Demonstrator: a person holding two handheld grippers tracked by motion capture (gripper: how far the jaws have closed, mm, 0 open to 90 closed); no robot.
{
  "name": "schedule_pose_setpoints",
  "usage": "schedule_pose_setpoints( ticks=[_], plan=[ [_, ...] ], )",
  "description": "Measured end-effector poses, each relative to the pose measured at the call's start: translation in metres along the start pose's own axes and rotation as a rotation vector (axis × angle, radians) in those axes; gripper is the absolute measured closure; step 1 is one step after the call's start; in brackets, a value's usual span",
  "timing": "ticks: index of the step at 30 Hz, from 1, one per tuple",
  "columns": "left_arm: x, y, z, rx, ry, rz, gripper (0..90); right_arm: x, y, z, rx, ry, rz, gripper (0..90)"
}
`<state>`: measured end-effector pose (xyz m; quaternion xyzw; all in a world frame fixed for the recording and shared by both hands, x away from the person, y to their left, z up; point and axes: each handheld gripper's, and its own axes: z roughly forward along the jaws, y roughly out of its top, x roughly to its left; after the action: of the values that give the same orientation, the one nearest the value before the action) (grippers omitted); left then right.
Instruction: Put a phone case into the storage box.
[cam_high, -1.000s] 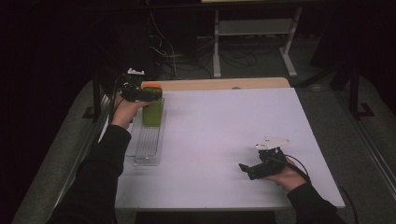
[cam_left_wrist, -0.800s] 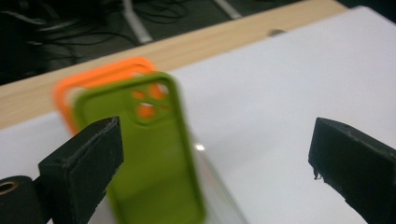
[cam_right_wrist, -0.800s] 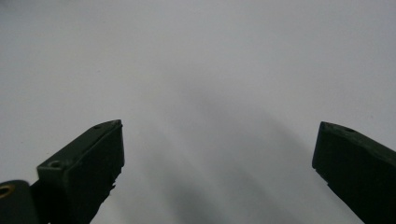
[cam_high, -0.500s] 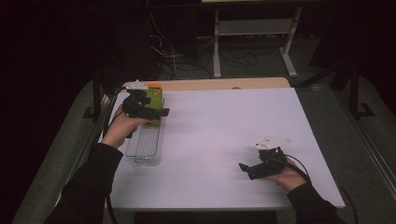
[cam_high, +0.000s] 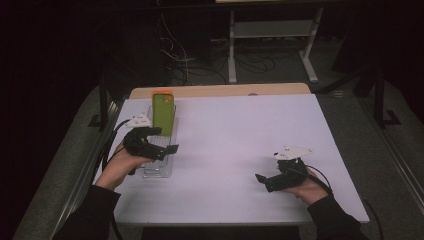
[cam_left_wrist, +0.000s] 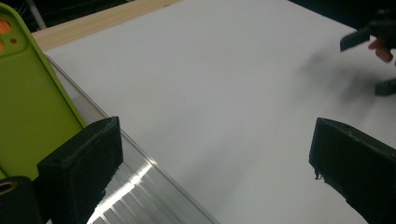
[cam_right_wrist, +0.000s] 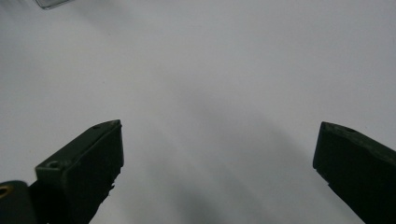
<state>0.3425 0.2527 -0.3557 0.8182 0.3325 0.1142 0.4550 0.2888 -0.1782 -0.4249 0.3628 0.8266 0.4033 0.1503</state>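
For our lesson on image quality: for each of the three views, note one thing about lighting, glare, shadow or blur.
High view: the white table is evenly lit, the room behind is dark. Left gripper view: glare streaks along the clear rack; the right gripper far off is blurred above a soft shadow. Right gripper view: soft grey shadow on the table between its jaws, nothing sharp.

Dim, dark surroundings; lit white table (cam_high: 235, 145) shows soft shadows, slight blur.
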Motion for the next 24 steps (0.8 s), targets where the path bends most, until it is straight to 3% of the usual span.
schedule_pose_setpoints(
  ticks=[7, 9, 18, 24],
  plan=[
    [-0.014, -0.024, -0.004, 0.039, -0.028, 0.064, 2.4, -0.001, 0.002, -0.003, -0.012, 0.007, -0.005, 0.9],
    [-0.018, -0.031, -0.005, 0.036, -0.043, 0.056, 2.5, -0.001, 0.002, -0.003, -0.016, 0.005, -0.011, 0.9],
    [-0.024, -0.052, -0.005, 0.052, -0.029, 0.101, 2.5, -0.001, 0.004, -0.007, -0.038, 0.019, -0.024, 0.9],
    [-0.026, -0.058, -0.004, 0.053, -0.044, 0.088, 2.5, -0.001, 0.006, -0.009, -0.048, 0.026, -0.014, 0.9]
  ],
)
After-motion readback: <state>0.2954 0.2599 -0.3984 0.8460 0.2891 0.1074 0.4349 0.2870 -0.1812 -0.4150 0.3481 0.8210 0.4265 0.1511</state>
